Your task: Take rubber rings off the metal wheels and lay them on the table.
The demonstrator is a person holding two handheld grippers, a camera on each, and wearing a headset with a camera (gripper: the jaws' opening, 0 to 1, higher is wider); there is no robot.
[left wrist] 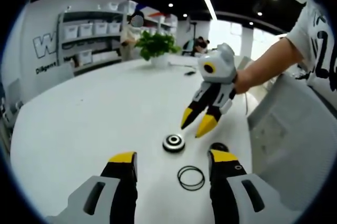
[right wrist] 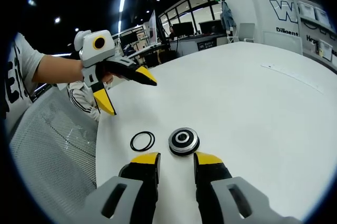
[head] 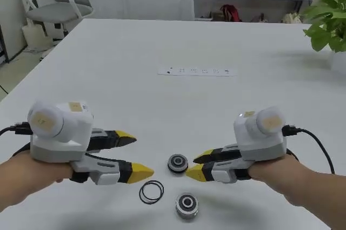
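Head view: my left tool and right tool are held low over the white table, both with jaws apart. Two metal wheels: the far wheel just off the right tips, the near wheel closer to me. Two overlapping rubber rings lie loose between them and the left tool.

Left gripper view: jaws wide, holding nothing, with the rings just ahead.

Right gripper view: narrow gap, far wheel dead ahead. Next, I judge, comes steadying it to peel any remaining ring
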